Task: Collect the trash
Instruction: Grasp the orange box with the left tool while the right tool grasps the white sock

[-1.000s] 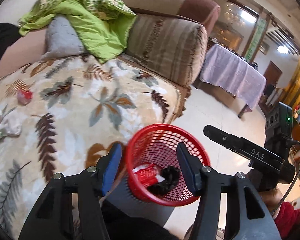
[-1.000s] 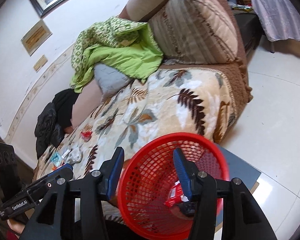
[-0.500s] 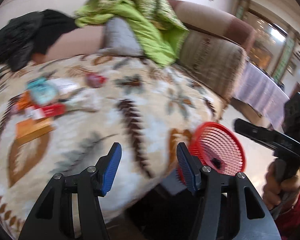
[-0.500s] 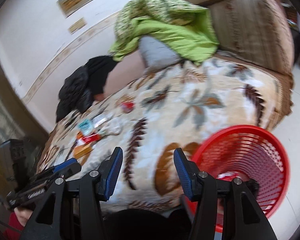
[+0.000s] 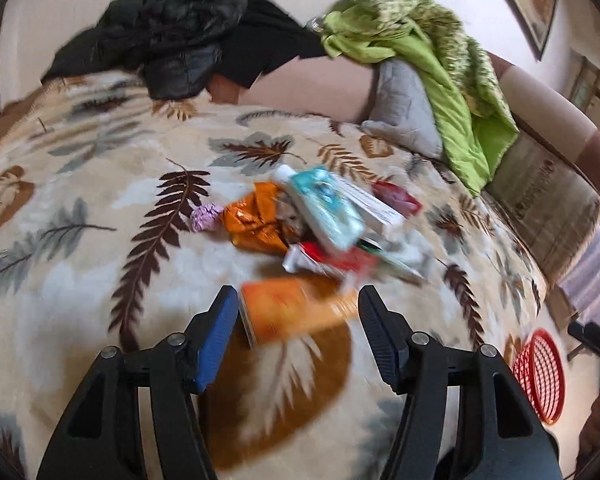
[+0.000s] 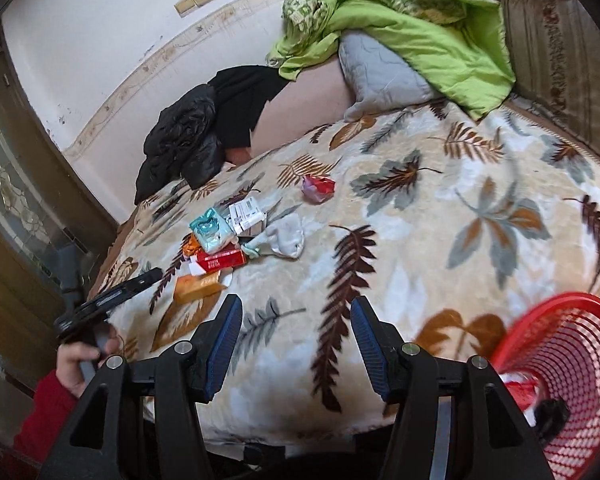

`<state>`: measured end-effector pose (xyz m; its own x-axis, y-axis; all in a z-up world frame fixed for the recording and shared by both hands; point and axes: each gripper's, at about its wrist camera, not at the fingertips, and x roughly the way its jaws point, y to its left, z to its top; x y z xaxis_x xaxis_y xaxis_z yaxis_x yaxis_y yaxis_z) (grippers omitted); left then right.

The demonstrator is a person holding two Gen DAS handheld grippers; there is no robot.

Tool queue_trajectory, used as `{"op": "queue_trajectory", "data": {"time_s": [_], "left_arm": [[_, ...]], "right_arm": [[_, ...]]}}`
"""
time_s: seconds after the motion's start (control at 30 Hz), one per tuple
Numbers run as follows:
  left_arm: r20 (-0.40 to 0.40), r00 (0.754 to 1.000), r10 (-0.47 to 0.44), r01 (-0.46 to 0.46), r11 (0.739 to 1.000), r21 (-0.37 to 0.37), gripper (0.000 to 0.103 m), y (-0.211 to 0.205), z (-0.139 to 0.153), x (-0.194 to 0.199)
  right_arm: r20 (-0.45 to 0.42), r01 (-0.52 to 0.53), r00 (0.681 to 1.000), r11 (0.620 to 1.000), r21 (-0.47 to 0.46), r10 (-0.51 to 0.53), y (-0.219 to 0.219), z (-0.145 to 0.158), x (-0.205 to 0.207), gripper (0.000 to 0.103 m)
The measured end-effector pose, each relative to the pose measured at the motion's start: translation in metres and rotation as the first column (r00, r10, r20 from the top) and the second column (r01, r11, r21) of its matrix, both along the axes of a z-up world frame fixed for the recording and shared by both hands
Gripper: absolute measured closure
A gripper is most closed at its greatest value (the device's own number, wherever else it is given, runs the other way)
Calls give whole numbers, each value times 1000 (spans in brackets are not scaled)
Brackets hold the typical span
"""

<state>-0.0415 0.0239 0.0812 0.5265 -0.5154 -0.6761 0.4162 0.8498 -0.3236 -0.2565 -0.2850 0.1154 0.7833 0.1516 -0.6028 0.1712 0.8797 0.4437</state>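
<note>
1. Progress: I judge the job partly done. The red basket at 4 o'clock in the right view already holds a red wrapper and a dark item beside it. The same basket sits at 4 o'clock in the left view, off the edge of the blanket.

2. Remaining: a pile of litter lies on the blanket, at 12 o'clock just ahead of my left gripper. I count an orange box nearest the jaws, a crumpled orange wrapper, a teal packet, a white box, a red pack, a grey rag and a small purple wad. A red-and-purple wrapper lies apart, at 12 o'clock in the right view.

3. Left gripper: jaws about half spread and widening, holding nothing. The orange box shows between the fingertips, but the pads do not press on it. The picture is blurred here, so I cannot tell whether they touch it.

4. Right gripper: jaws about half spread and widening, empty, over bare blanket; the pile is at 11 o'clock, well apart.

5. Assessment: most of the litter is yet to be collected; the orange box looks like the likely next pick.
</note>
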Motion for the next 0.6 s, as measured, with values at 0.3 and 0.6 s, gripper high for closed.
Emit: {"op": "queue_trajectory", "data": {"time_s": [0.3,0.6], "left_arm": [[-145,971,-192,174,976,-128,42,-13,-41,51],[-74,919,-387,392,917,76,41,-58,-27,-36]], "right_arm": [[-42,-9,999,1000,30,11,-5,-15,45,43],[-69,-66,995,993,93,72,-6,-29,105,41]]}}
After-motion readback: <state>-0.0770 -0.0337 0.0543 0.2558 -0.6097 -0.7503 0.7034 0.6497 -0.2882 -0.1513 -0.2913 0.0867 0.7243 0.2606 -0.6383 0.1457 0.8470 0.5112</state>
